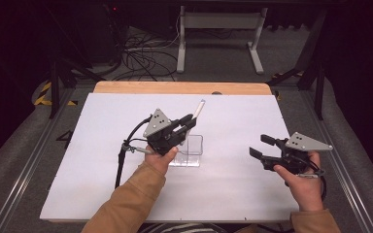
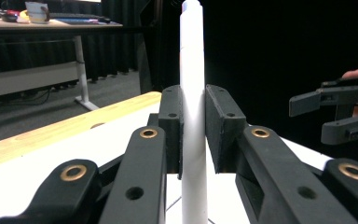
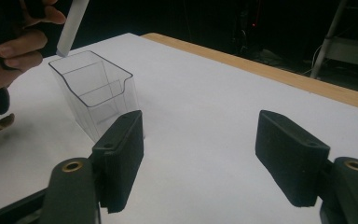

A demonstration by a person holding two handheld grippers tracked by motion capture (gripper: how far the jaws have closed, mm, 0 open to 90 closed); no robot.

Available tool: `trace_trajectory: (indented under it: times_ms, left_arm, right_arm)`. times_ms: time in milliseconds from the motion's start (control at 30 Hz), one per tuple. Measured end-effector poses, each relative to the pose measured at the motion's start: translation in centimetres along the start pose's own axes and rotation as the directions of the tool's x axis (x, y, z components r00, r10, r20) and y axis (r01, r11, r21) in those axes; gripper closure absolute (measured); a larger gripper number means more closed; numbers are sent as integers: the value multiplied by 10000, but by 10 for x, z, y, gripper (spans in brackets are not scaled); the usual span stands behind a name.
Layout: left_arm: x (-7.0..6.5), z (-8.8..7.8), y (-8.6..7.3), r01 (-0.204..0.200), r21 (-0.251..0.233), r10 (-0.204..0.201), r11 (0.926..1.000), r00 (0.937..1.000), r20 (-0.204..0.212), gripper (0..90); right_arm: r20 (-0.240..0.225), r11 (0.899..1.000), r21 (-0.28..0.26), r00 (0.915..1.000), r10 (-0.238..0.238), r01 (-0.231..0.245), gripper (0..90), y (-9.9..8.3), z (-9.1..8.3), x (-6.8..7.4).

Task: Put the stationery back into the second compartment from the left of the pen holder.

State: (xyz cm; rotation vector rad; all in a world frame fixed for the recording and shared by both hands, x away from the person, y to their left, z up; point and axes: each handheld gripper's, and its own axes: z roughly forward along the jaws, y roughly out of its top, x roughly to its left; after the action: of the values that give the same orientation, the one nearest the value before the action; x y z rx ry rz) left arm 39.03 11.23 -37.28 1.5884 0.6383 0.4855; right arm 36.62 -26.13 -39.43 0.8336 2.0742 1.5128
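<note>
White tube [image 2: 193, 140] — no legible writing — clamped in left gripper [image 2: 193, 121] over clear holder [image 3: 95, 91]; right gripper [image 3: 200, 154] spread apart.

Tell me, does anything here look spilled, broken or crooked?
Nothing stands out. The clear plastic holder stands upright on the white table, and the left tongs grip a white pen above it.
</note>
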Motion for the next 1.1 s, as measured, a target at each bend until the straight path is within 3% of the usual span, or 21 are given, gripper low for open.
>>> trace_trajectory:
  times_ms: [200,367,433,600,1100]
  left_arm:
    - [2,3,-7,-40,150,42,9999,9999,-149,780]
    - [3,3,-12,52,342,-34,9994,9986,-524,780]
    - [4,3,-14,249,586,-227,9980,9990,-374,780]
    - [4,-2,-19,254,513,-212,9984,9965,-807,780]
    - [7,-9,-31,191,681,-136,9975,9967,-806,779]
  right_arm:
    - [-1,10000,-2,10000,1,-1,330,0,0,0]
    - [-29,10000,1,10000,-22,22,330,0,1,0]
    - [-31,10000,6,10000,-14,14,331,0,1,1]
    - [-42,10000,39,10000,-35,35,331,0,1,1]
    - [-68,9999,93,10000,-64,65,331,-1,3,2]
